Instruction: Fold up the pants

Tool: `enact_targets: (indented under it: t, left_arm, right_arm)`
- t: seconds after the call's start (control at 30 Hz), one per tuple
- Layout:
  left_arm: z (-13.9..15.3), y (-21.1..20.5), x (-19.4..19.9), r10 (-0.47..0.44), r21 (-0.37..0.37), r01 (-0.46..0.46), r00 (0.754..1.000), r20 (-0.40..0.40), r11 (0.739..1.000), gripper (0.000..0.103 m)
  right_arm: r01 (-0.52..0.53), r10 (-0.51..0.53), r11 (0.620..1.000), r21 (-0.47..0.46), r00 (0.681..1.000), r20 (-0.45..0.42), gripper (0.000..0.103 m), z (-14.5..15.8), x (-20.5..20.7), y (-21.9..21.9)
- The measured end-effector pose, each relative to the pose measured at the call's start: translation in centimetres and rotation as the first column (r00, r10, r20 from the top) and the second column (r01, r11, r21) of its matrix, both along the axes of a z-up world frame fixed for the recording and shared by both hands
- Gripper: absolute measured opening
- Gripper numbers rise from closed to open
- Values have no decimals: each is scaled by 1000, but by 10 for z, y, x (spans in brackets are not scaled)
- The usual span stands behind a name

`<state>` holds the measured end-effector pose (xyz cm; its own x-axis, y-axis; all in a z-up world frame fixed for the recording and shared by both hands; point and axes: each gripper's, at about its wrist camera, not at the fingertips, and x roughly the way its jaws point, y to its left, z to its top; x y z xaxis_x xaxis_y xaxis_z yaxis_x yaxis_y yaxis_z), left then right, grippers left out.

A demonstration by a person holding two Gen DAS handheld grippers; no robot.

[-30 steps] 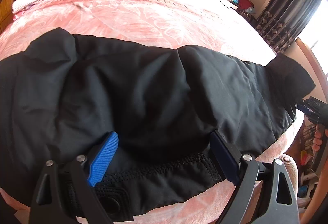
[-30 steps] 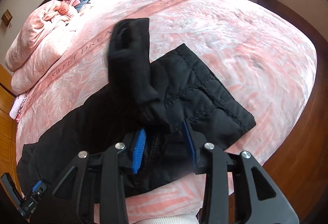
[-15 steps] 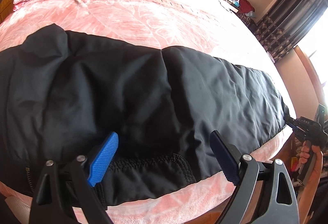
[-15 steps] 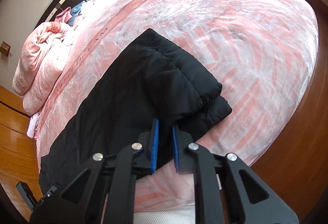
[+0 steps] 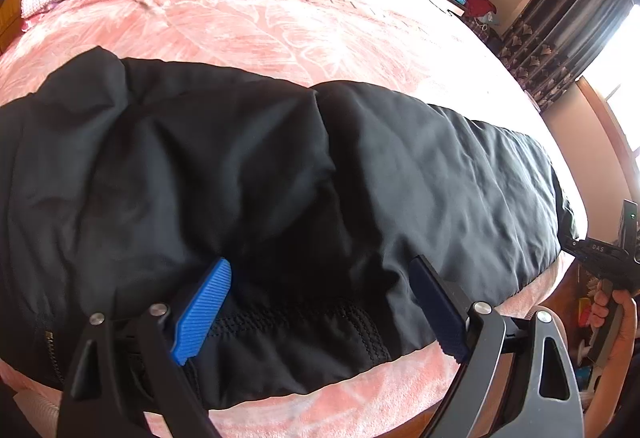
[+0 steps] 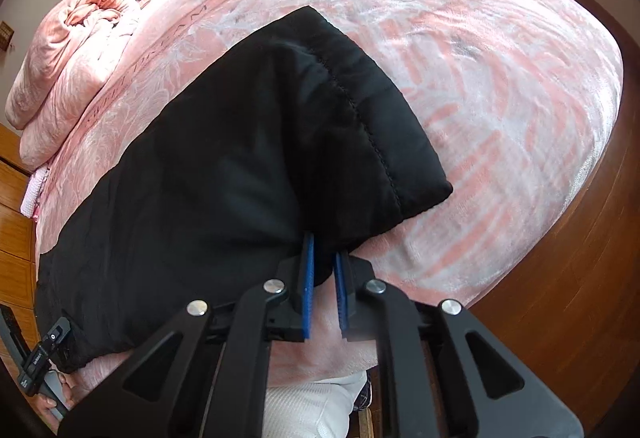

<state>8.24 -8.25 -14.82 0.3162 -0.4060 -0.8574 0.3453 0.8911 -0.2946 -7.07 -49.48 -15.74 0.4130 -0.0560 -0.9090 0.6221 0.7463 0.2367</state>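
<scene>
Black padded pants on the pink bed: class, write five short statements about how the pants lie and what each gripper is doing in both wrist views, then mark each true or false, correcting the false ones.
1. The black padded pants lie on a pink leaf-patterned bedspread. True.
2. The left gripper is clamped shut on the waistband. False: its fingers stand wide apart over the fabric.
3. The right gripper is pinched on the pants' edge near the leg cuffs. True.
4. The pants hang in the air above the bed. False: they rest flat on it.
5. A rumpled pink quilt sits at the far end of the bed. True.
</scene>
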Motion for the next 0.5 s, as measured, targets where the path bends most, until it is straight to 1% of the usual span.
enact_targets:
  t: [0.03, 0.07, 0.17, 0.23, 0.3, 0.37, 0.43, 0.5]
  left_arm:
    - [1, 2, -1, 0, -2, 0, 1000, 3, 1000, 91]
    - [2, 7, -1, 3, -3, -3, 1000, 10, 1000, 91]
    - [11, 30, 1, 42, -13, -42, 998, 46, 999, 91]
    - [16, 48, 4, 72, -17, -71, 995, 62, 997, 91]
    - [18, 62, 9, 93, -10, -93, 993, 78, 996, 91]
    - [18, 71, 16, 90, -20, -89, 993, 76, 996, 91]
    - [19, 77, 27, 81, -50, -78, 995, 60, 996, 91]
    - [22, 84, 42, 62, -91, -58, 997, 44, 994, 90]
  right_arm:
    - [-10, 10, 1000, -23, 1000, -3, 24, 5, 0, 3]
    - [-16, 16, 999, -49, 1000, -4, 26, 11, -1, 7]
    - [-26, 21, 983, -180, 999, -31, 27, 35, -4, 17]
    - [-64, 62, 966, -249, 998, -16, 27, 53, 0, 27]
    - [-163, 175, 958, -236, 984, 33, 27, 68, 15, 43]
    - [-282, 301, 939, -194, 951, 74, 27, 74, 41, 66]
    - [-381, 398, 909, -170, 914, 80, 27, 71, 69, 94]
    - [-447, 463, 878, -171, 884, 67, 27, 66, 94, 120]
